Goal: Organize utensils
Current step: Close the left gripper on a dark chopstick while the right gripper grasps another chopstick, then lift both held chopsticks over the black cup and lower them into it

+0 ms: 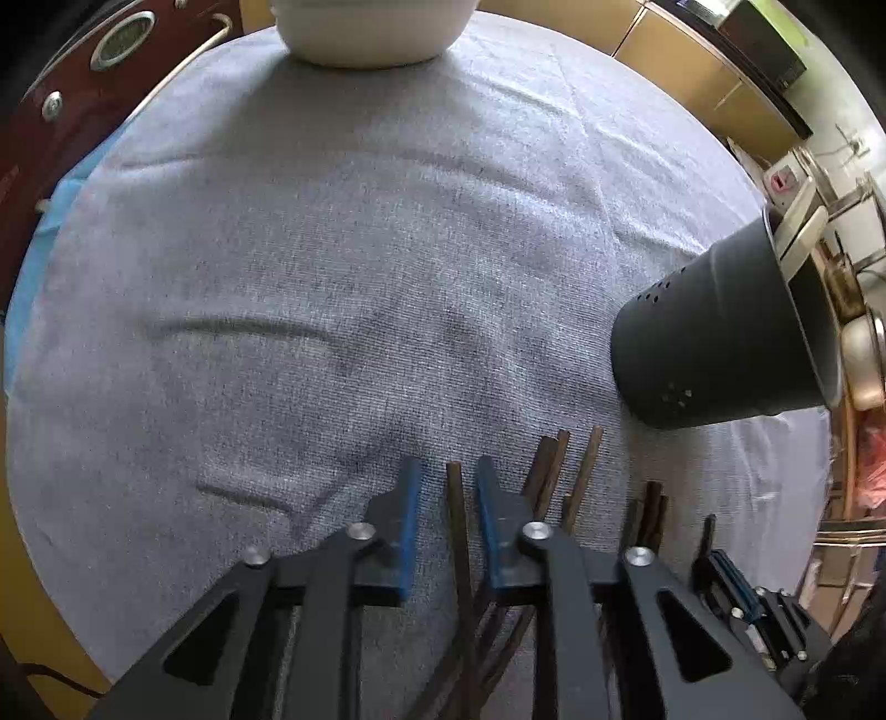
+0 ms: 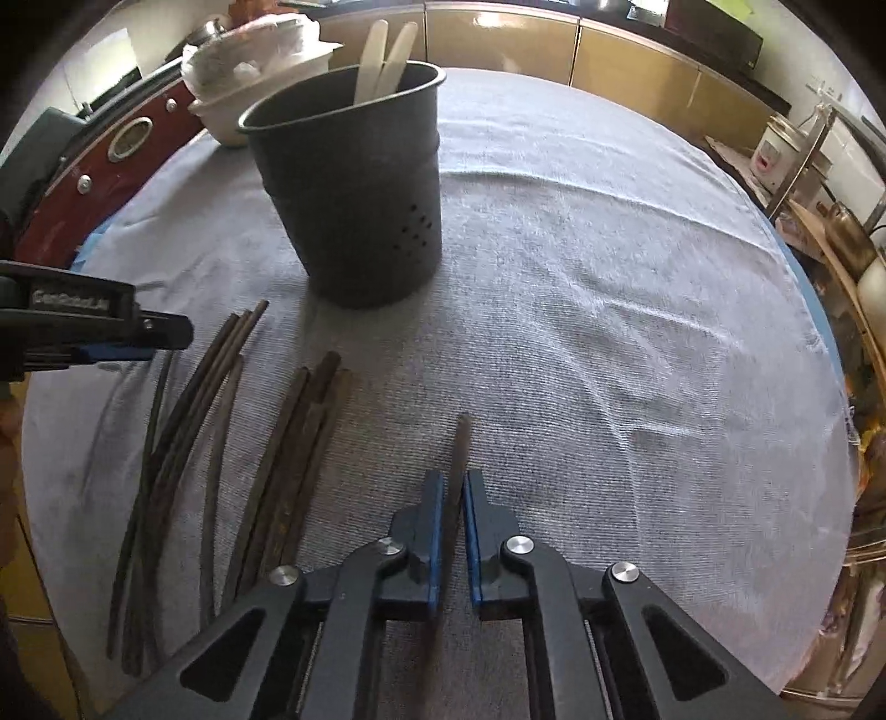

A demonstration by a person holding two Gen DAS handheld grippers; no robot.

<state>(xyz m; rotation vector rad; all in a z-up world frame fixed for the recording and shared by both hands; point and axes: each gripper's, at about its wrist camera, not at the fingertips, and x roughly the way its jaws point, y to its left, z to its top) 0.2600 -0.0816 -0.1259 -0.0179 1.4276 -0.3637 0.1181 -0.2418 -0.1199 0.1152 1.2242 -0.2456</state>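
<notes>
Several dark brown chopsticks [image 2: 299,454] lie loose on the grey cloth [image 2: 609,277]. My right gripper [image 2: 454,477] points steeply down and is shut on one chopstick [image 2: 462,437], its blue pads tight on both sides. My left gripper [image 1: 448,464] hangs over another chopstick [image 1: 455,509] that lies between its blue pads; a gap shows on the left side, so the pads do not press it. More chopsticks [image 1: 554,471] lie to its right. The dark grey utensil holder [image 2: 354,210] stands upright behind them with two pale handles [image 2: 382,50] inside. The left gripper [image 2: 177,332] shows at the left edge of the right wrist view.
A white bowl [image 1: 371,27] sits at the cloth's far edge. A dark red appliance [image 2: 127,144] borders the table on the left. Yellow cabinets [image 2: 554,44] run behind, with a shelf and rice cooker [image 2: 775,149] at the right. The holder [image 1: 720,343] stands right of my left gripper.
</notes>
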